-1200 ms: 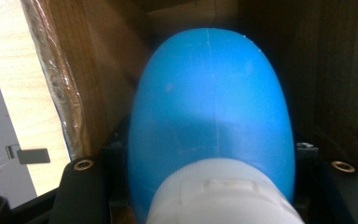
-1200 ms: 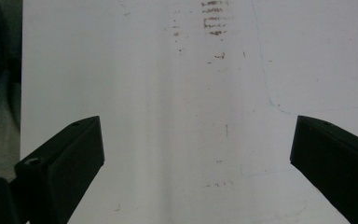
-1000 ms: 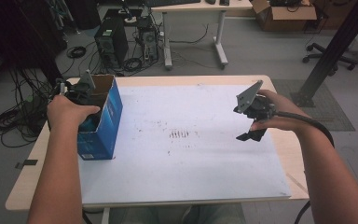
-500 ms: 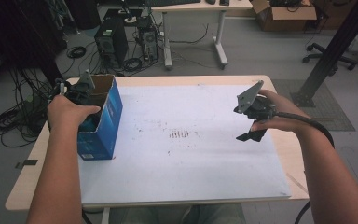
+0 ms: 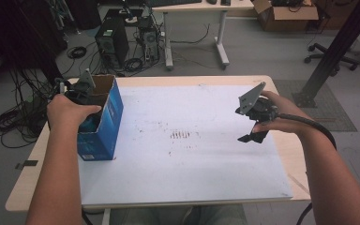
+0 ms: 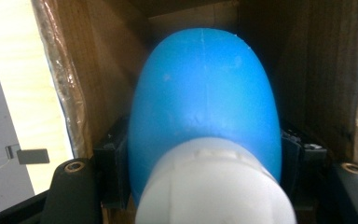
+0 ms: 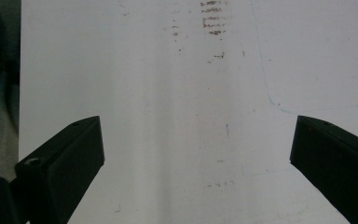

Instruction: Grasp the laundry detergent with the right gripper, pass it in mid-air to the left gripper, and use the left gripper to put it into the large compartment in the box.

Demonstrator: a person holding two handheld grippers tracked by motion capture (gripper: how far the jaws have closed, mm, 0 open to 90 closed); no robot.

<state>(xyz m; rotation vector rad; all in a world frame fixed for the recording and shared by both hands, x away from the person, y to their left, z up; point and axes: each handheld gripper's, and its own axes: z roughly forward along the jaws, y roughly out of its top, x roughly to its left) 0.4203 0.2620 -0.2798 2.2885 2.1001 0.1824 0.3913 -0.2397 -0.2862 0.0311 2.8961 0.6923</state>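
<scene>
White sheet (image 5: 183, 159) bare and open between the hands, blue cardboard box (image 5: 104, 126) standing at its left edge, box walls close around the left gripper (image 5: 82, 91), blue bottle (image 6: 205, 107) blocking the box interior, right gripper (image 5: 255, 124) hovering over bare sheet.

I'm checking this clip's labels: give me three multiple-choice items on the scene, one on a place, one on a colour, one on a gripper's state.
1. Where is the left gripper?
A. Reaching into the blue box
B. Over the middle of the white sheet
C. Off the table's right edge

2. What colour is the rounded bottle between the left gripper's jaws?
A. Red with a black cap
B. Blue with a white cap
C. All green

3. How do the right gripper's jaws stand?
A. Clamped on a bottle
B. Shut on nothing
C. Wide apart, nothing between

Key: A, the high view shows it at the box's opening; B, the left gripper view shows blue and white; C, only sheet lies between them.
</scene>
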